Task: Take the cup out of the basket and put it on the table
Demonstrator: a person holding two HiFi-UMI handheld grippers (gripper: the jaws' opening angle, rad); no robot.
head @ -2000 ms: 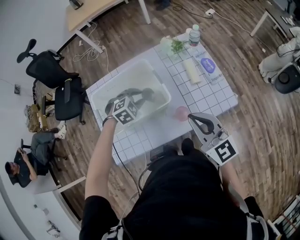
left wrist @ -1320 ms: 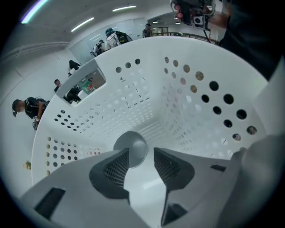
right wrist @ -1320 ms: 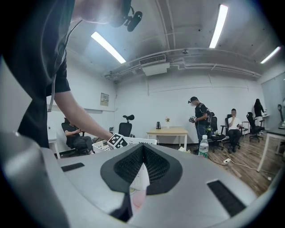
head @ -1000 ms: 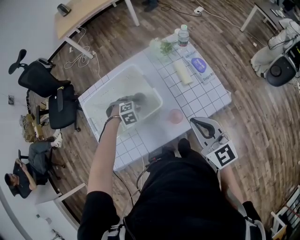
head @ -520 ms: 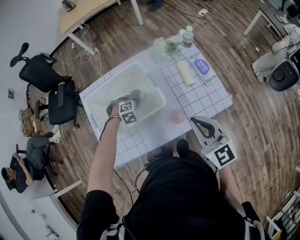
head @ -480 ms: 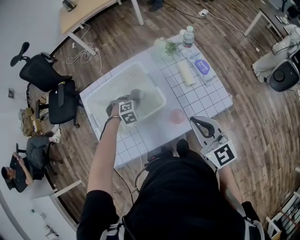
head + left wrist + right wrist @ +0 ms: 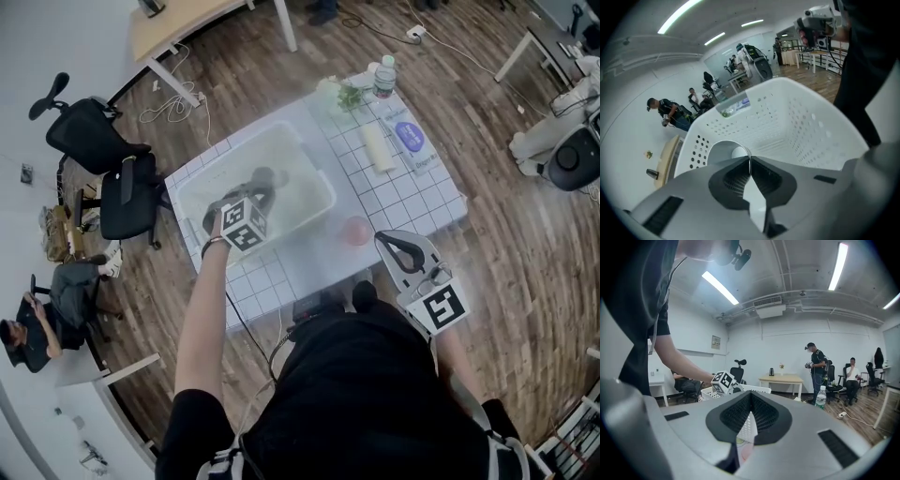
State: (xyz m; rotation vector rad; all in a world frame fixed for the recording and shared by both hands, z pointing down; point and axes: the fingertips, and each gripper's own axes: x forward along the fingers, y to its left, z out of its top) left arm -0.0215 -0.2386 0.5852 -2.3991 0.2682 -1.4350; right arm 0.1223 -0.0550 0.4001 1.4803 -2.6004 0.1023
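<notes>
Since the left gripper (image 7: 749,160) has just been closing its jaws onto the thin wall of the cup (image 7: 723,151), low inside the basket (image 7: 801,117), we should lift straight up, clear the rim (a slim pinch, so no swinging), then cross to the table (image 7: 394,202). The right gripper (image 7: 749,405) hangs closed tight, empty.

**Head view:** from above the person (image 7: 375,394), facing steeply down onto the white grid-lined bench (image 7: 403,202) and the white perforated plastic basket (image 7: 322,183). **Left gripper view:** set close behind its own jaws, looking down into that basket, whose walls fill the frame. **Right gripper view:** low and almost level, looking across to the same basket from farther off — the part all three views share.
</notes>
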